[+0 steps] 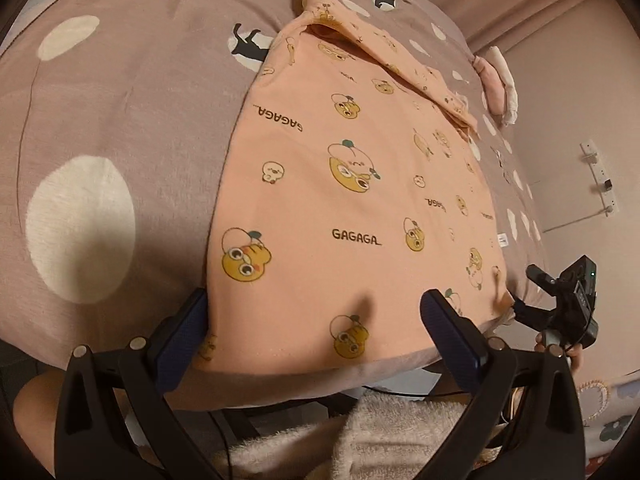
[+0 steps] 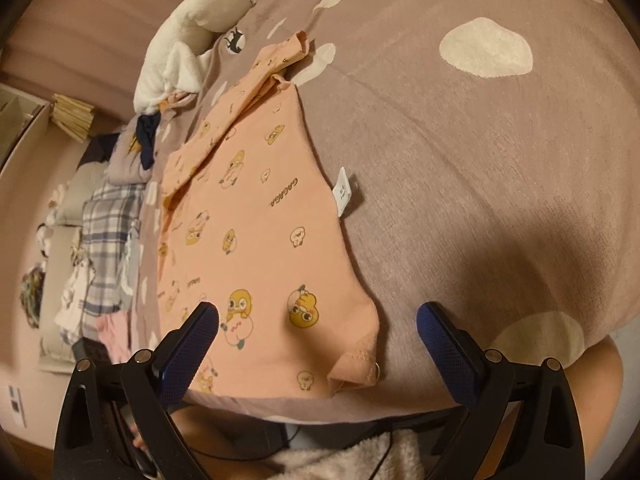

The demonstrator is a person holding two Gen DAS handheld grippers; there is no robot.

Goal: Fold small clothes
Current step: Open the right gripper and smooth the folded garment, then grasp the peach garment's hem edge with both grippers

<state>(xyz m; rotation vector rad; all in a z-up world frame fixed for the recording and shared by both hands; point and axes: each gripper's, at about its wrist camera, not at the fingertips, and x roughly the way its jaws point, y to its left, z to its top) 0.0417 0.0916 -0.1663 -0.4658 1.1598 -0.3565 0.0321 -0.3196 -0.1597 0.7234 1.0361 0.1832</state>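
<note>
A small peach-pink cotton garment printed with yellow cartoon faces and the word GAGAGA (image 1: pixel 352 184) lies spread flat on a mauve bedsheet with cream blotches and black cat silhouettes (image 1: pixel 120 92), close to the near edge of the bed. Its sleeve is folded in across the far end, beyond the fingertips of both tools.

The left gripper (image 1: pixel 316 316) has its blue-padded fingers (image 1: pixel 452 332) spread wide and released, holding nothing. The near hem of the garment sits between them; the left-hand pad lies just beside the garment's left edge, the right-hand pad over its lower right part. Past that right-hand finger the right gripper's black body shows at the garment's corner.

From its own camera, the right gripper (image 2: pixel 318 322) is likewise parted and empty. Its left-hand finger (image 2: pixel 192 340) hangs over the printed cloth, its right-hand one over bare sheet. Between them lies the garment's corner with a stitched cuff (image 2: pixel 356 364) turned up, near the bed's edge. A white care label (image 2: pixel 343 194) sticks out from the side seam ahead of the fingers.

Beyond the garment sits a white plush toy (image 2: pixel 192 24), and left of the left-hand finger a heap of plaid and pale clothing (image 2: pixel 104 224). Below both tools is fluffy cream fabric (image 1: pixel 400 428).
</note>
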